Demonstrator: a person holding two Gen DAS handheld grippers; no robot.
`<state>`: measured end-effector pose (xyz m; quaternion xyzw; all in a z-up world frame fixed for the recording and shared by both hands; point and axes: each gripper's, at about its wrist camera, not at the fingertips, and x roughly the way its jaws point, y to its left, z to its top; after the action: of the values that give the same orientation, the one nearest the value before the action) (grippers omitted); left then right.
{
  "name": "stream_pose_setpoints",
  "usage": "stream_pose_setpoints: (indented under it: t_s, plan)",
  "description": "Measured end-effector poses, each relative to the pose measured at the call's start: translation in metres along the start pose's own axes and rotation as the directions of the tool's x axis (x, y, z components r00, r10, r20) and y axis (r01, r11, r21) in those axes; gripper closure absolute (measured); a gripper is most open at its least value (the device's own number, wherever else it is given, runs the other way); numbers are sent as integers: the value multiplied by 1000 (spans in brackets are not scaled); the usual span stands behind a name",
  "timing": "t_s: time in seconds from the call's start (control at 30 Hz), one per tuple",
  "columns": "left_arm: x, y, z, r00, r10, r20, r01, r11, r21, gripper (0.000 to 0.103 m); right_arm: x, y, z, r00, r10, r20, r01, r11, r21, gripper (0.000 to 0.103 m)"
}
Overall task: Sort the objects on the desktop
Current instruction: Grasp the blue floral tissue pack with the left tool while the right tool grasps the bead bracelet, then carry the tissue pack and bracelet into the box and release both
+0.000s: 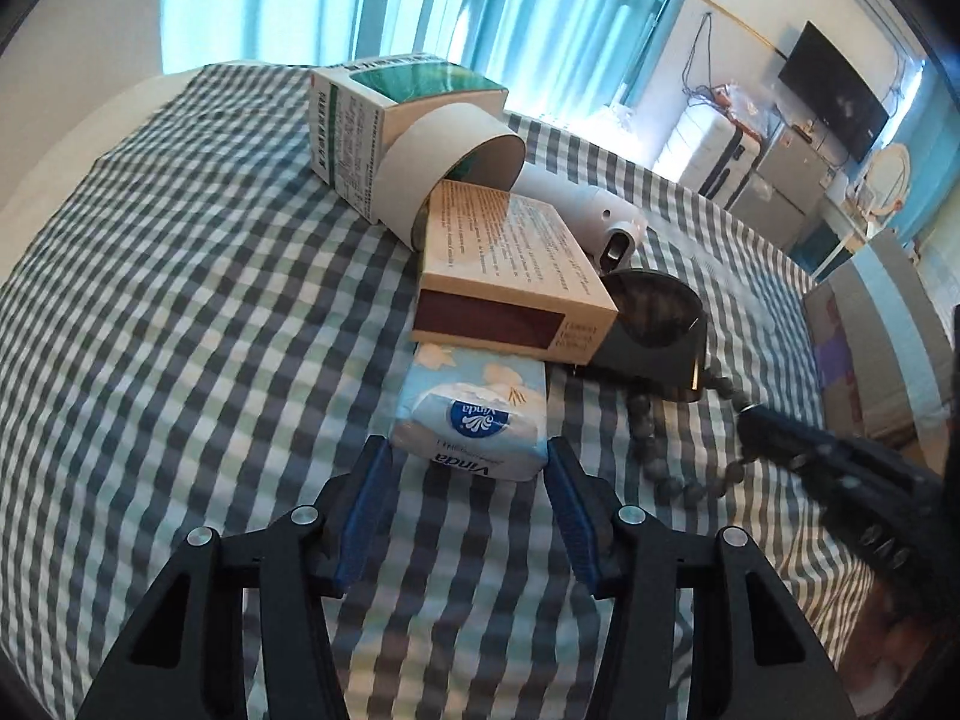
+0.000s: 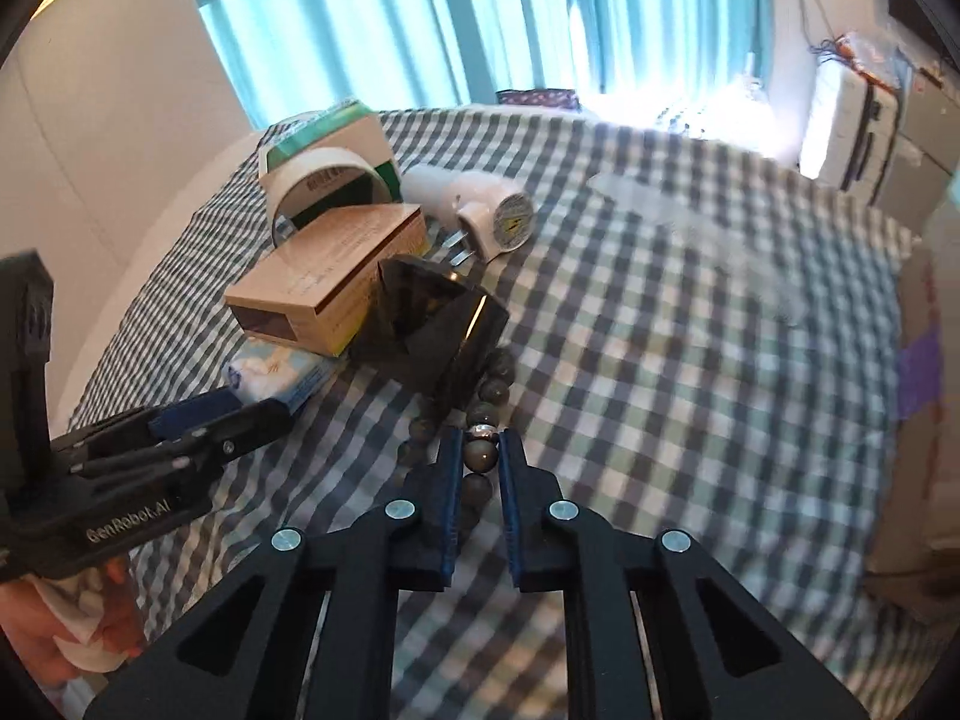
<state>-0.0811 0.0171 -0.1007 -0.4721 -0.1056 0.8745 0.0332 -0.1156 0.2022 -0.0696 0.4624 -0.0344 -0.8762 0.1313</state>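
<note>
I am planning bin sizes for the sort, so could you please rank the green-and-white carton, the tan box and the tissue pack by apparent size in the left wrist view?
1. Green-and-white carton, though it is farthest away.
2. Tan box.
3. Tissue pack, smallest even though nearest; its far end is hidden under the tan box.

Left tool (image 1: 468,450) with blue pads (image 1: 366,510) set either side of the near end of a blue-and-white tissue pack (image 1: 474,414) on the checked worktop (image 1: 180,300). Beyond the pack, a tan box (image 1: 510,276) lies tilted, its far end inside a cardboard tape ring (image 1: 456,168) that leans on a green-and-white carton (image 1: 384,114). To the right lie a white plug-in device (image 1: 588,210), a dark glossy object (image 1: 660,324) and a grey bead string (image 1: 672,474), where the right tool (image 1: 840,456) enters from the right edge.
</note>
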Motion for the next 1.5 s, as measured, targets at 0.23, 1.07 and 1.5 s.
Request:
stream_pose_setpoints:
  t_s: [0.23, 1.07, 1.5]
  plan:
    - [-30, 3, -12, 1000, -5, 31, 5, 1000, -5, 49, -56, 7, -5, 995, -12, 101, 15, 999, -28, 91]
    - [-24, -15, -13, 982, 68, 174, -85, 992, 90, 50, -27, -8, 16, 995, 8, 95, -13, 998, 57, 91]
    - [-118, -58, 19, 948, -71, 311, 55, 997, 60, 50, -131, -9, 30, 948, -73, 310, 59, 997, 54, 92]
